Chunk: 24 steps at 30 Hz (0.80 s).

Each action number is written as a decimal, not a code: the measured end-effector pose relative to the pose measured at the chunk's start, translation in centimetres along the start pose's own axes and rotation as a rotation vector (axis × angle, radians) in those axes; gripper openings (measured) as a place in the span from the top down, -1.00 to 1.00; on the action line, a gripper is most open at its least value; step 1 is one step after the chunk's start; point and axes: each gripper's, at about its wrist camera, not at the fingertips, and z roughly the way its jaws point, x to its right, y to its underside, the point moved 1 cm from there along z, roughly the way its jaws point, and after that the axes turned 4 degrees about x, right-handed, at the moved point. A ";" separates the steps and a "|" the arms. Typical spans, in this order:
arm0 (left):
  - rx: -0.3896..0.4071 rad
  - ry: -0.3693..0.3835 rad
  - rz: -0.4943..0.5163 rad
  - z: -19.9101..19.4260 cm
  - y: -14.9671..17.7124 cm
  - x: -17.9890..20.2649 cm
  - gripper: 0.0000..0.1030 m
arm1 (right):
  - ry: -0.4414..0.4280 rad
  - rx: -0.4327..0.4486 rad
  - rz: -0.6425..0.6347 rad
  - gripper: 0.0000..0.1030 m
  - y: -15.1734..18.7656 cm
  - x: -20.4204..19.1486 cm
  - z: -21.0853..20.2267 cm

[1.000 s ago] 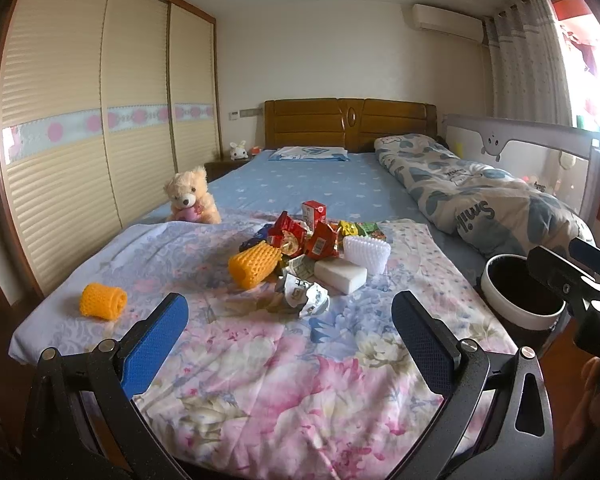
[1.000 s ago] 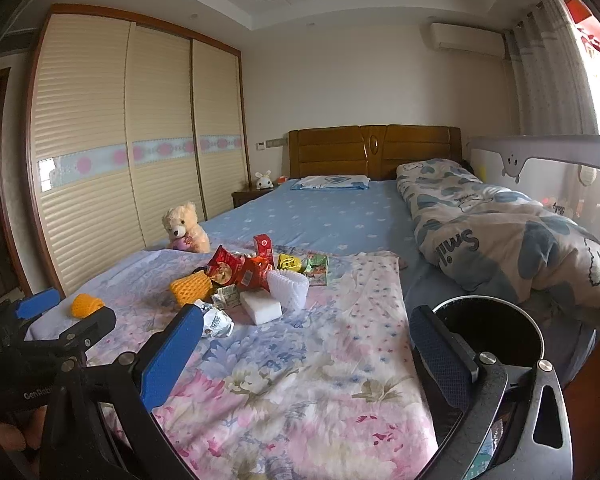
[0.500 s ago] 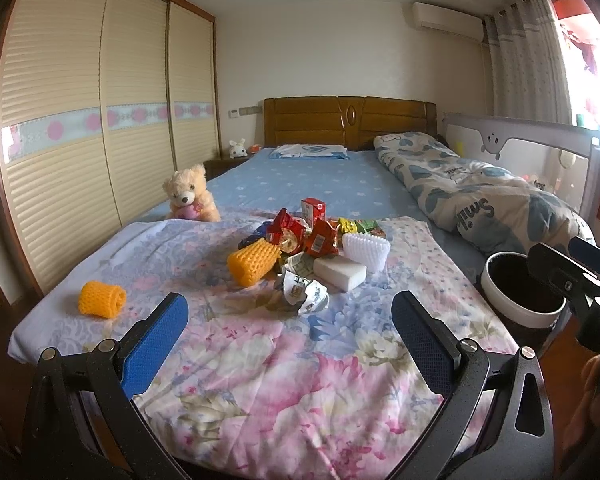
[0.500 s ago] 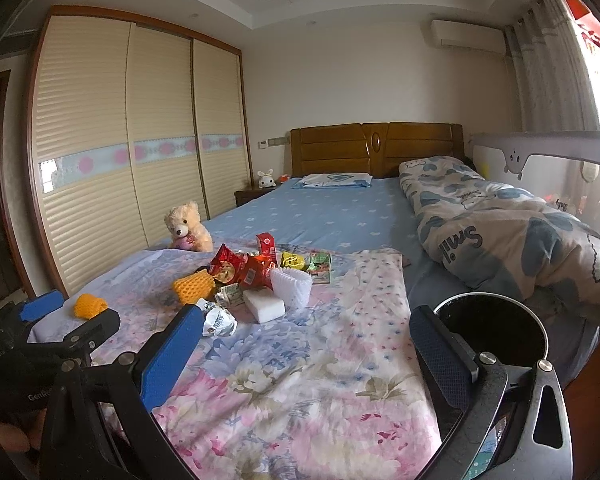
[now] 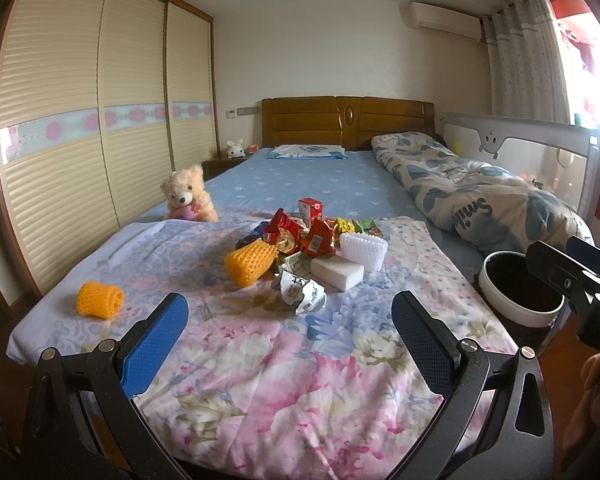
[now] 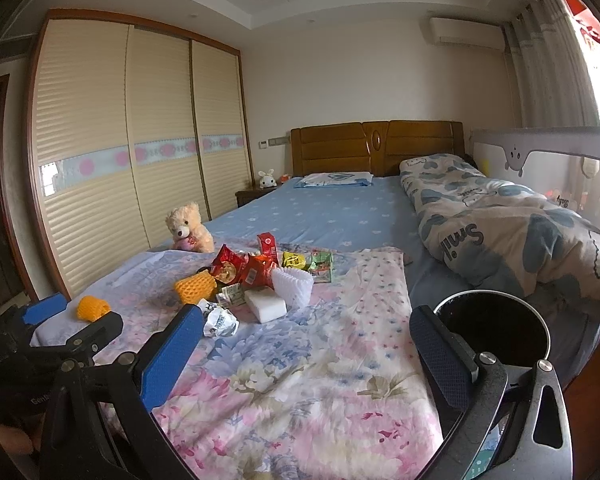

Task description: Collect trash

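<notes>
A pile of trash lies mid-bed on the floral sheet: red snack wrappers, an orange foam net, a white foam block, a white foam net, crumpled paper. A second orange net lies apart at the left. A white-rimmed black bin stands at the bed's right side. My left gripper is open over the sheet, short of the pile. My right gripper is open too, with the bin behind its right finger.
A teddy bear sits at the bed's left edge. A rolled quilt lies along the right side by a grey bed rail. A sliding wardrobe lines the left wall. The wooden headboard is at the far end.
Both views have shifted very slightly toward the bed; the trash pile sits a touch closer. Both grippers stay open and nothing has been picked up.
</notes>
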 end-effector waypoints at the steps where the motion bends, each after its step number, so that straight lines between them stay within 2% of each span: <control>1: 0.001 0.000 0.000 0.0 0.0 0.0 -1.00 | -0.001 0.000 0.000 -1.00 0.1 0.0 0.1; 14: -0.001 0.005 -0.002 0.2 0.2 0.2 -1.00 | -0.009 -0.004 0.013 -1.00 0.2 0.0 0.1; 24: -0.039 0.004 -0.008 1.2 0.8 0.0 -1.00 | -0.029 -0.026 0.017 -1.00 0.5 -0.1 0.7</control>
